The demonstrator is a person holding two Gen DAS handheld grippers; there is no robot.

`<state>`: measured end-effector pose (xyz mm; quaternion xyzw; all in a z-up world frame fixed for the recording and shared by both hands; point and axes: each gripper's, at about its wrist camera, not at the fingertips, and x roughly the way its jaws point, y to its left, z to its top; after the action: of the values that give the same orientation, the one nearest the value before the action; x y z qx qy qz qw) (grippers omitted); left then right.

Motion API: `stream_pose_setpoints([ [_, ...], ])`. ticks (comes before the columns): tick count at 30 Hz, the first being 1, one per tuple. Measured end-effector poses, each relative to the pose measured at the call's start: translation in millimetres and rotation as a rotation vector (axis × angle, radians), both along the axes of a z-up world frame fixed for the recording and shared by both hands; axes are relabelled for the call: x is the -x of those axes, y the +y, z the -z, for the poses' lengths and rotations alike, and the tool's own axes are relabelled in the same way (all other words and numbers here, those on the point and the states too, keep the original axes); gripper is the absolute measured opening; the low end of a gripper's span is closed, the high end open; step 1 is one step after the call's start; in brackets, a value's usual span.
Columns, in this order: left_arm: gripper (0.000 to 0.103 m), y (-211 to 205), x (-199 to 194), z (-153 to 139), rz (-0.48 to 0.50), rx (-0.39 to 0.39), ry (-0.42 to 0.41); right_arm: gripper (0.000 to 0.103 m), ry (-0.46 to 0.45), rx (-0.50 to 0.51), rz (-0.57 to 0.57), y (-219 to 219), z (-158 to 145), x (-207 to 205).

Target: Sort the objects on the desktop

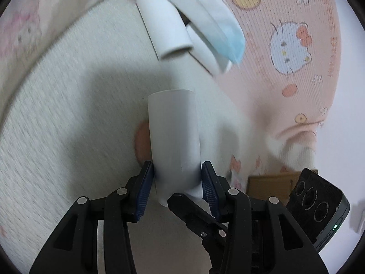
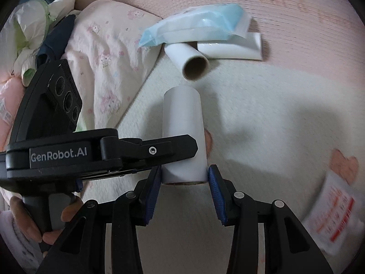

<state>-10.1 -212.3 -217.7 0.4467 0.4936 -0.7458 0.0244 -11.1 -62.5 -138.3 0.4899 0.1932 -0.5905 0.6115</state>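
Left wrist view: the left gripper (image 1: pixel 178 178) clamps the near end of a white roll (image 1: pixel 173 134), a smooth cylinder held above the cream mat (image 1: pixel 68 114). In the right wrist view, the right gripper (image 2: pixel 184 182) sits at the same roll's (image 2: pixel 183 132) near end, blue pads (image 2: pixel 215 191) touching or just beside its rim; whether they press it cannot be told. The left gripper (image 2: pixel 159 150) crosses in from the left, its black finger over the roll.

Count: three white rolls.
- One held.
- One second roll (image 2: pixel 189 60) lying at the mat's far edge, brown hollow core facing the camera.
- One flattened roll (image 2: pixel 230 50) just beside it on the pink blanket (image 2: pixel 296 22).

One blue-and-white packet (image 2: pixel 196 25) lies across the two far rolls. One printed sachet (image 2: pixel 335 214) lies at the mat's right edge.
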Motion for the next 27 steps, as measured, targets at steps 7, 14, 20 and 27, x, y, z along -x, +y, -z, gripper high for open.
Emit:
stream_pose_setpoints([
  [7,0.048,34,-7,2,0.090,-0.043,-0.025,0.039,0.029,-0.067,0.021,37,-4,3],
  [14,0.052,51,-7,-8,0.128,0.021,-0.036,0.039,0.051,-0.097,0.016,73,-7,3],
  [20,0.054,43,-9,-4,0.095,-0.007,-0.046,0.040,0.012,-0.087,0.017,80,-7,5],
  [27,0.047,39,-10,-6,0.087,0.015,-0.023,0.040,-0.006,-0.101,0.031,62,-3,2],
])
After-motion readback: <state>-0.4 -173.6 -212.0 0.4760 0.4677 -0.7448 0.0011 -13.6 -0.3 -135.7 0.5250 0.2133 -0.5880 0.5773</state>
